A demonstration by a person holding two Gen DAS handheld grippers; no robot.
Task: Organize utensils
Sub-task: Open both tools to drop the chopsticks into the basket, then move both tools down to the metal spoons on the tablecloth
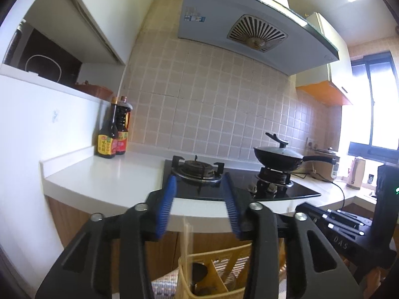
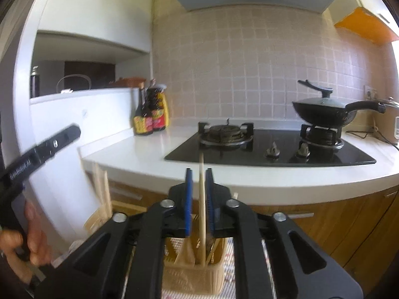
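Note:
My right gripper (image 2: pixel 199 174) is shut on a pale wooden chopstick (image 2: pixel 202 199) that stands upright, its lower end inside a beige utensil basket (image 2: pixel 192 276) below. My left gripper (image 1: pixel 199 184) is open and empty, held above the same basket (image 1: pixel 212 274), where pale chopsticks (image 1: pixel 186 239) stick up. In the right wrist view the left gripper's body (image 2: pixel 37 149) shows at the far left with the hand that holds it. More pale chopsticks (image 2: pixel 102 189) stand at the left of the basket.
A white counter (image 1: pixel 104 174) with a black gas hob (image 1: pixel 212 186) lies ahead. Two dark sauce bottles (image 1: pixel 113 129) stand in the back left corner. A lidded black pan (image 1: pixel 281 159) sits on the right burner. A knife block (image 1: pixel 341 226) is at the right.

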